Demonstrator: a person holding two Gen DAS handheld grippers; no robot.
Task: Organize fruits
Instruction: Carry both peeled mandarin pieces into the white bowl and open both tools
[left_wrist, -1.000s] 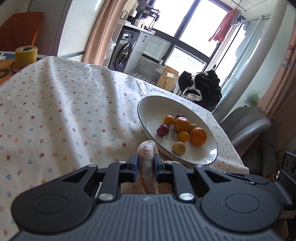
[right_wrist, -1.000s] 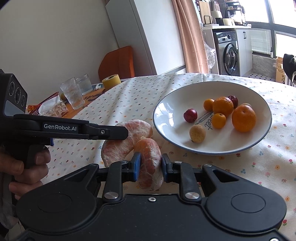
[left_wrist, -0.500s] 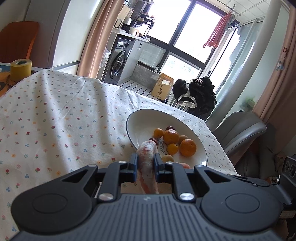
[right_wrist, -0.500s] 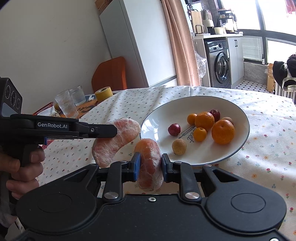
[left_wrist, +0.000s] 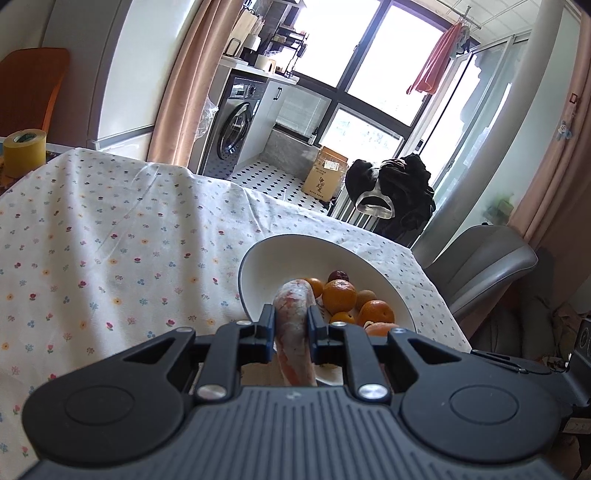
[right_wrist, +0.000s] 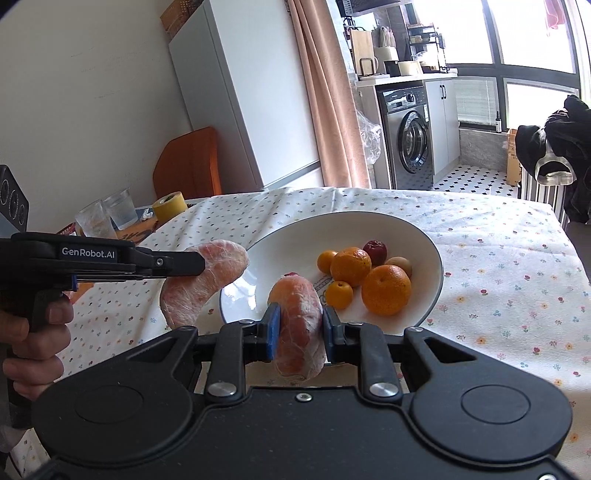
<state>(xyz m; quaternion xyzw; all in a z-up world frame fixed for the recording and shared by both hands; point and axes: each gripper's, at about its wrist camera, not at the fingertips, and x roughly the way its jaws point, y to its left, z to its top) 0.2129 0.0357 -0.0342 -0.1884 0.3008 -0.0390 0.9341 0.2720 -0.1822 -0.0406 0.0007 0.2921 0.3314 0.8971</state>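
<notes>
Both grippers clamped on pomelo segments: left gripper (left_wrist: 291, 328) pinches a pale pink wedge (left_wrist: 295, 317), right gripper (right_wrist: 300, 332) pinches an orange-pink wedge (right_wrist: 300, 325). Both hang over the near rim of the white bowl (right_wrist: 432, 251) on the floral tablecloth (left_wrist: 110, 240). Best to lower each wedge into the bare left half of the bowl, one at a time, opening low. Oranges (right_wrist: 386, 290) and small fruits crowd the right half. Tape roll (right_wrist: 169, 205) and cups (right_wrist: 110, 218) sit far left, out of the way.

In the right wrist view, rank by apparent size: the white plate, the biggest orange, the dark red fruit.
1. White plate
2. Biggest orange
3. Dark red fruit; it lies farther back, yet looks clearly smallest.
</notes>
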